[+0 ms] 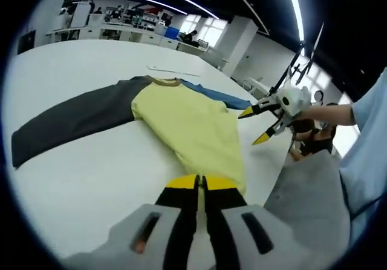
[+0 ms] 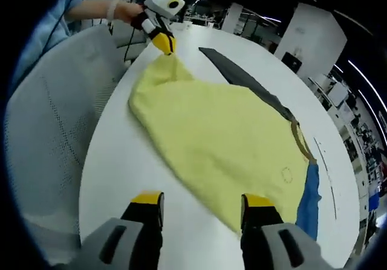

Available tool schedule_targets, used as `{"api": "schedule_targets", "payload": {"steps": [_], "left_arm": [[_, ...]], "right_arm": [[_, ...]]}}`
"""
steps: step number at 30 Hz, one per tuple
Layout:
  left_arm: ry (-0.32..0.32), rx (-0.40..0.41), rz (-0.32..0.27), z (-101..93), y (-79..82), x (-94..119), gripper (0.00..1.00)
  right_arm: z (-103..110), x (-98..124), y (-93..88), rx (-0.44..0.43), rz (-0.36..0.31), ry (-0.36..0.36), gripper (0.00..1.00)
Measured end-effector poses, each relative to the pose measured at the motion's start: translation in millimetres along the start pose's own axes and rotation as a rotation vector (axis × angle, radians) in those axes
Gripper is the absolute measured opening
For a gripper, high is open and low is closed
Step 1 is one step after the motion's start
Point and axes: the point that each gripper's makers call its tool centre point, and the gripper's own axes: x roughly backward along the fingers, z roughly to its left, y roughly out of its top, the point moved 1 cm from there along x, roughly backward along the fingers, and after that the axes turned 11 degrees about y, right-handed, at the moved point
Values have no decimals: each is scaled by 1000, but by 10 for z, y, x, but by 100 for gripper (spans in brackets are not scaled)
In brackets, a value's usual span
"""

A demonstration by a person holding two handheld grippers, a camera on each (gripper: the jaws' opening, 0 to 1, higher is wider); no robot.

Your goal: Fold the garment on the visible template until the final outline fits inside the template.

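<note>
Two grippers worked yellow long-sleeved shirt with dark grey and blue sleeves [image 1: 187,121], spread flat on white worktop [image 1: 78,179]. We saw left gripper [image 1: 201,182] with fingers pinched shut on hem corner; right gripper [image 2: 201,204] hovered fingers apart above opposite hem edge. Shirt's long axis ran away from both, collar far. We judged right nearer blue sleeve [image 2: 309,203] for next fold.

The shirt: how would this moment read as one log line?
shirt: flat on table | left claw: shut on hem corner | right claw: open, beside shirt
</note>
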Motion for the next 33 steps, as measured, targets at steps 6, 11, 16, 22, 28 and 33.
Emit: {"api": "schedule_targets", "payload": {"steps": [6,11,16,22,28,33], "left_arm": [[7,-1,0,0,-21,24,0],[11,5,-2,2,-37,41,0],[16,13,-1,17,-49,57,0],[18,20,-3,25,-46,54,0],[20,29,-9,40,-25,41,0],[25,30,-12,62,-11,36,0]], "right_arm": [[-52,-62,-3,132,87,32,43],[-80,-101,-35,243,154,39,35],[19,-171,-24,355,185,84,22],[75,-237,15,450,195,94,8],[110,-311,-31,479,223,119,5],[64,-304,5,471,215,114,0]]}}
